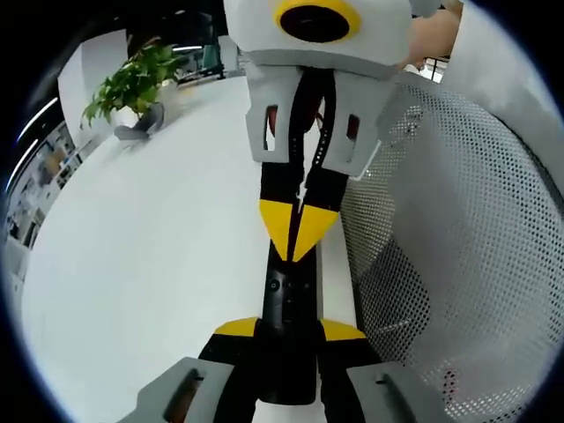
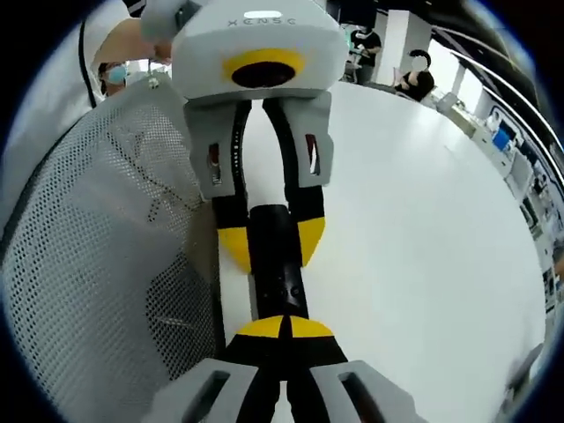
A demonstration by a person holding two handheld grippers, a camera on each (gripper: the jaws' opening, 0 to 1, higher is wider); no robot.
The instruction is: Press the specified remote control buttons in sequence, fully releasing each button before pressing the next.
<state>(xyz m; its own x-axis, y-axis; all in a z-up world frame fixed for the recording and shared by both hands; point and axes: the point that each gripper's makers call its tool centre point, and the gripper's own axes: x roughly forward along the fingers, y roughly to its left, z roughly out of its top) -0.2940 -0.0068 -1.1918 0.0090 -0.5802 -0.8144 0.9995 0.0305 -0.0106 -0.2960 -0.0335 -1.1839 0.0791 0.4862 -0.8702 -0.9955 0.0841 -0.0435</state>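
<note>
Remote control (image 1: 286, 326) above white table (image 1: 150, 291): left gripper (image 1: 289, 333) clamps its near end, right gripper (image 2: 284, 328) closed, tips pressing a button; later presses apparently outstanding.

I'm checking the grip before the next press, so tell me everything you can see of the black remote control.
The slim black plastic remote control is a long bar with small round buttons on its upper face. The left claw clamps its sides between yellow-tipped fingers, holding it above the white table. The right claw, fingers closed together, rests its tips on the button face. Labels are too small to read.
</note>
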